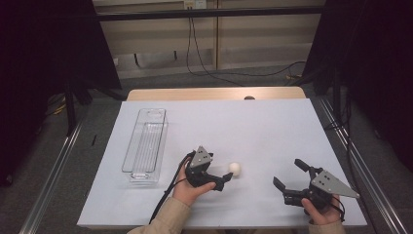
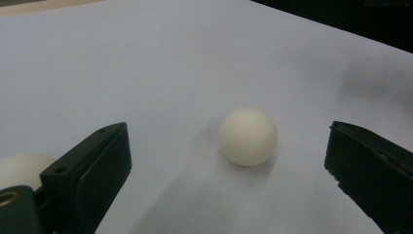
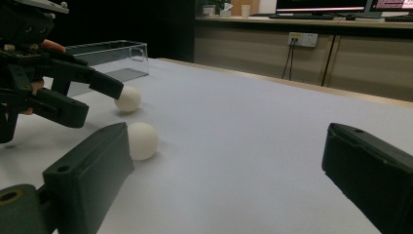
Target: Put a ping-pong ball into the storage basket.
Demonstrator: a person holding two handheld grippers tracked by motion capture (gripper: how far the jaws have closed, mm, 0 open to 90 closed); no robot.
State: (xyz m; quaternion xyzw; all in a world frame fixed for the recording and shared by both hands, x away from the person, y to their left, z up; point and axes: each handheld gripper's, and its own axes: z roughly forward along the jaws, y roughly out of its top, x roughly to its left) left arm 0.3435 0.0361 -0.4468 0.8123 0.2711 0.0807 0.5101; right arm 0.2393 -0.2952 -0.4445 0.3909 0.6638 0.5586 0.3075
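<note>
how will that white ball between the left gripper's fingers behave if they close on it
The white ball is round and smooth and rests free on the flat white sheet, so a nudge would probably send it rolling. It looks like a light, hollow ball, likely easy to lift. The open left gripper could squirt it out if it closes off-centre.

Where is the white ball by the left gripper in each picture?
High view: ball near centre, beside the left gripper.
Left gripper view: centre, between the open jaws.
Right gripper view: upper left, the farther white ball.
Shared landmark: the left gripper's jaws.
</note>
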